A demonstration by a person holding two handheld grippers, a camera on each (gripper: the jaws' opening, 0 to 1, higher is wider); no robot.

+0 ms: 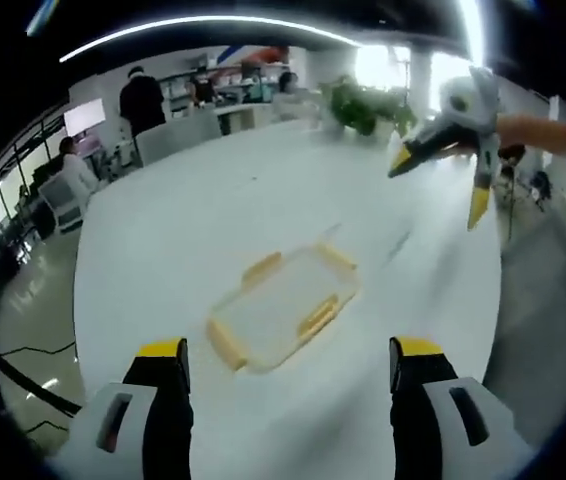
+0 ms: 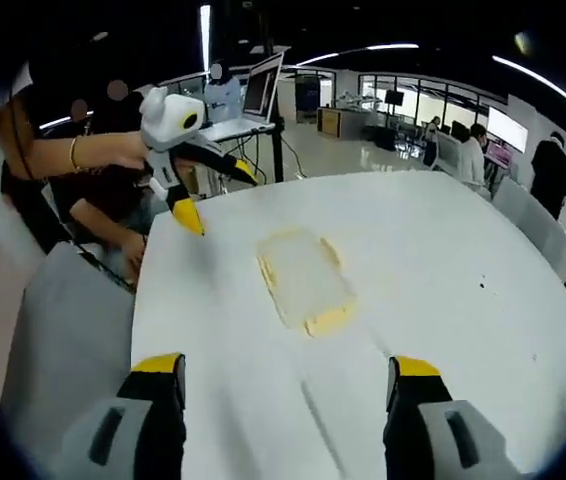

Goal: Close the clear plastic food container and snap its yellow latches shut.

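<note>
Our left tool (image 1: 289, 358) is spread wide and holds nothing; the container (image 1: 283, 307) lies on the white surface (image 1: 163, 260) just ahead of it. Our right tool (image 2: 281, 375) is equally wide and bare, well short of it. Pressing one yellow latch (image 1: 317, 316) unbraced could skid the container away.

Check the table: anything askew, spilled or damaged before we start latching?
Nothing stands out. The clear container lies flat on the white table, lid on, no spill or crack visible, though blur hides fine detail. Its yellow latches seem splayed outward, not yet snapped. The left gripper and right gripper are open, off it.
</note>
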